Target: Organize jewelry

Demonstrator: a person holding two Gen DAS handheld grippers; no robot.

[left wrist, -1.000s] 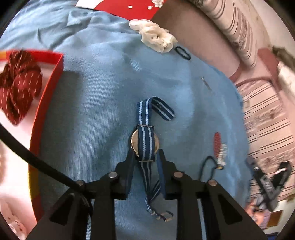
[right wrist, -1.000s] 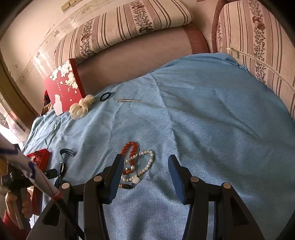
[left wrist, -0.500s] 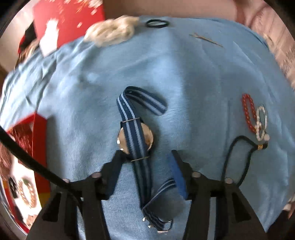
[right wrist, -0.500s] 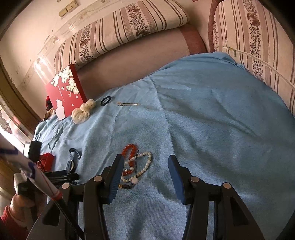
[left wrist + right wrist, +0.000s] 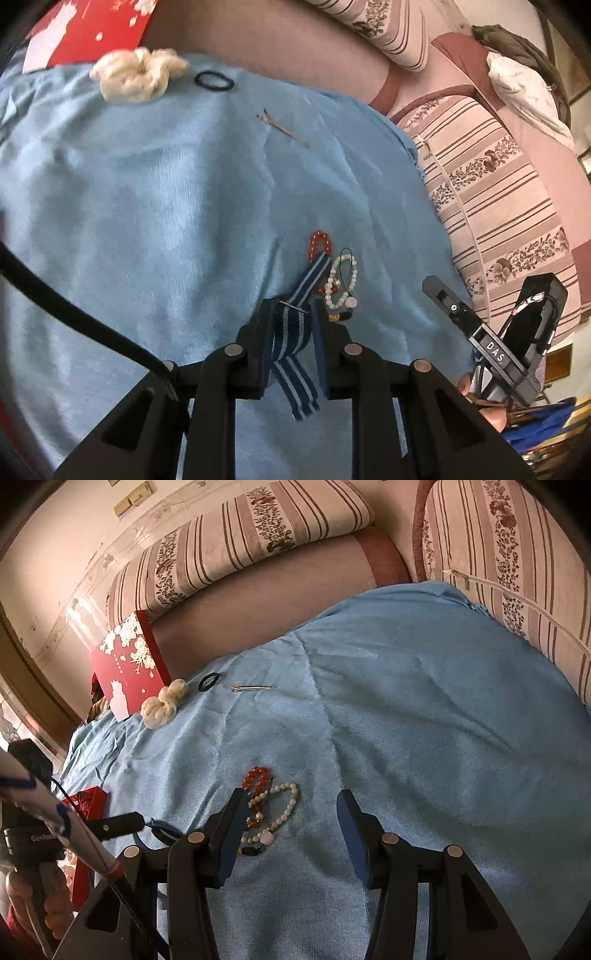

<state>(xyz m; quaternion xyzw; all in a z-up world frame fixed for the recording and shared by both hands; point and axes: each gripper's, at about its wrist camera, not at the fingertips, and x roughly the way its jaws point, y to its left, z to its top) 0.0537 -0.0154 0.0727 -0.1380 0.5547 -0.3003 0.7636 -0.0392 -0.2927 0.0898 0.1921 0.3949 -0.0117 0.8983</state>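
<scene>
A watch on a blue-and-white striped strap [image 5: 291, 354] hangs between the fingers of my left gripper [image 5: 293, 310], lifted off the blue cloth [image 5: 147, 203]. The jaws are closing, with the pads against the strap; the watch face is hidden. Just beyond the fingertips lie a red bead bracelet [image 5: 319, 240] and a white bead bracelet [image 5: 343, 284], tangled with a black cord. My right gripper [image 5: 291, 805] hovers open above those same bracelets [image 5: 284, 805], nothing between its fingers.
A white scrunchie [image 5: 136, 77], a black hair tie [image 5: 214, 80] and a metal hairpin [image 5: 282, 127] lie at the cloth's far edge. A red box [image 5: 88, 801] sits at the left, its flowered lid [image 5: 129, 664] propped against the sofa back. Striped cushions border the right.
My left gripper opened a little over the watch, then closed on its strap and lifted it, swinging right toward the bracelets. The right gripper stayed where it was, open.
</scene>
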